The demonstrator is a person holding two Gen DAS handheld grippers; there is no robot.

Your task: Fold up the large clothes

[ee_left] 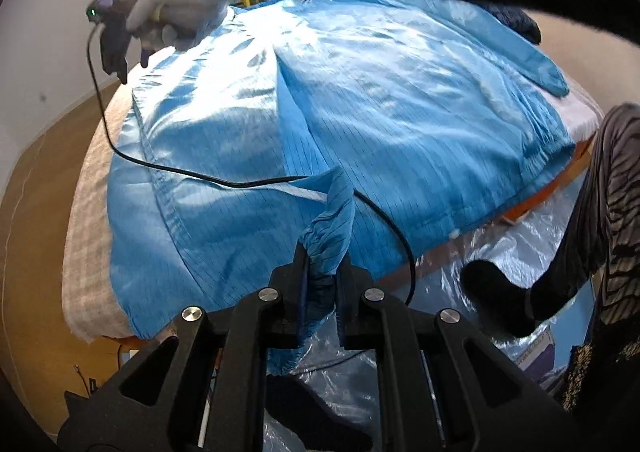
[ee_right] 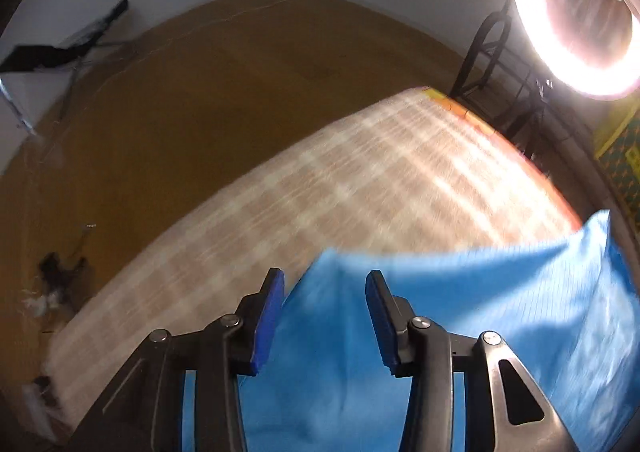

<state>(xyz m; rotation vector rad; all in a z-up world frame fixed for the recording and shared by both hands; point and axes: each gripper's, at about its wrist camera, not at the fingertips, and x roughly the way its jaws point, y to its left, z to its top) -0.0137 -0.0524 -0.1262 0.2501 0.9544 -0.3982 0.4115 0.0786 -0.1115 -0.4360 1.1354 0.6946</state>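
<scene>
Bed [ee_right: 280, 204]: we see a checked beige cover over it, bare on the far side in the right wrist view, floor beyond.
Garment [ee_left: 360, 100]: a big blue coat lies spread flat across the bed, its hem reaching the near edge; thin, shiny, pin-striped cloth. We judge it light, limp and slippery, apt to slide and crease unless held at seams or edges.
Sleeve [ee_left: 332, 220]: lifted off the body, ending in an elastic cuff, the firmest place to hold.
Cable [ee_left: 192, 172]: black, trailing over the garment; it could drag a fold.
Left gripper [ee_left: 322, 272]: we have it clamped on the sleeve's cuff.
Right gripper [ee_right: 325, 312]: released, pads apart, blue cloth below them, not pinched.
</scene>
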